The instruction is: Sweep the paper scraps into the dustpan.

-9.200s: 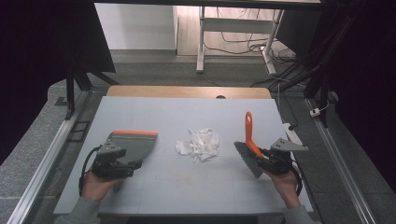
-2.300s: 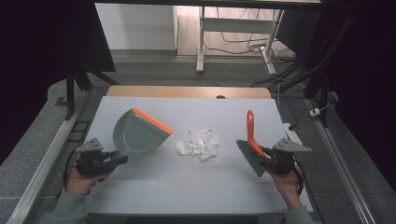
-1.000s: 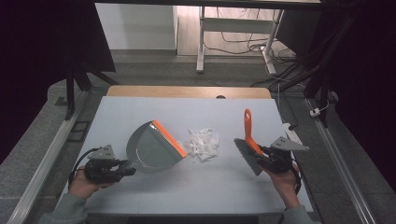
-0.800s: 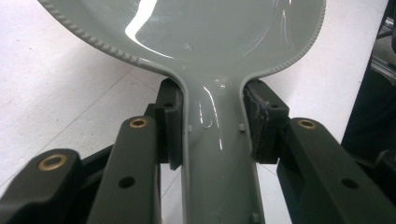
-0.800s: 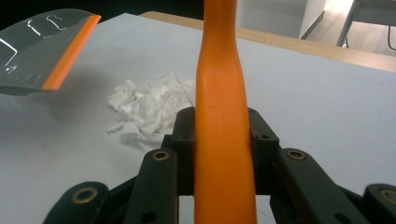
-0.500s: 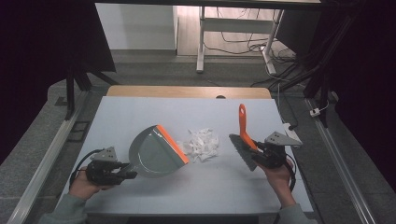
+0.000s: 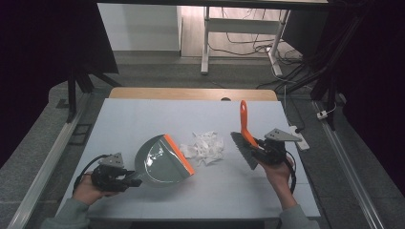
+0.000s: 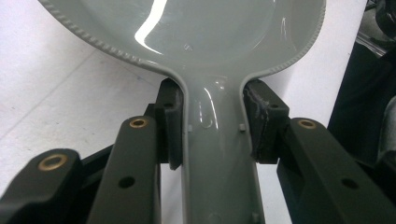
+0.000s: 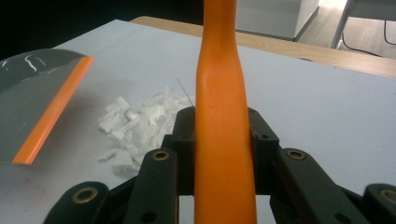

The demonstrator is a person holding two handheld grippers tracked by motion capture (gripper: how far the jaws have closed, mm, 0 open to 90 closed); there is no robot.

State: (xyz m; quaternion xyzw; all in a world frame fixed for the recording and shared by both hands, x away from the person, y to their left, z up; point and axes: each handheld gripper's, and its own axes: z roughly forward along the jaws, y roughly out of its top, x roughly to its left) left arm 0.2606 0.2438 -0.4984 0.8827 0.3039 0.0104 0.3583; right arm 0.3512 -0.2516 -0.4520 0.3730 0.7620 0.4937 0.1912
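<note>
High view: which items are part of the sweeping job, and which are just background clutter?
In the job:
- dustpan, handle clamped in left gripper
- brush, orange handle clamped in right gripper
- white scraps, piled between the two

Just lying about:
- power strip at the table's right edge
- white desk frame and floor cables behind the table

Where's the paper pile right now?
High view: the paper pile lies mid-table, between the dustpan lip on its left and the brush on its right.
</note>
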